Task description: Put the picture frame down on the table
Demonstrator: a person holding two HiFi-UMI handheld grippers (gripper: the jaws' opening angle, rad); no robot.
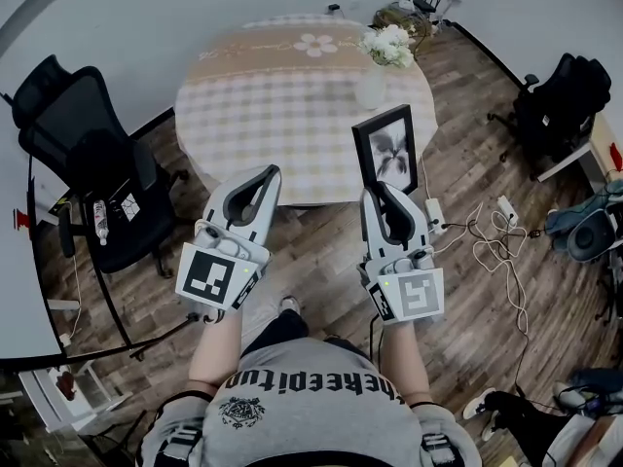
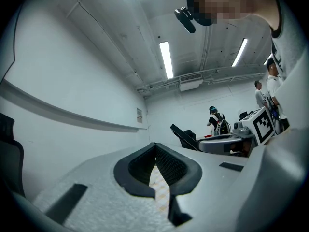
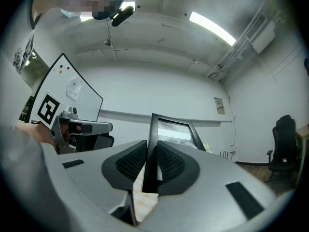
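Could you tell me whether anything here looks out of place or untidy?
Only the cables and power strip sprawl loose across the floor beside the table; nothing looks spilled or broken.

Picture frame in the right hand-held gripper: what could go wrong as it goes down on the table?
1. The right hand-held gripper pinches the picture frame by one edge only, most of it standing above the jaws; it may pivot or slip.
2. The vase of white flowers stands on the table just beyond the frame; a forward reach could knock it.
3. The frame hangs near the table's front edge; set too close, it could fall off.
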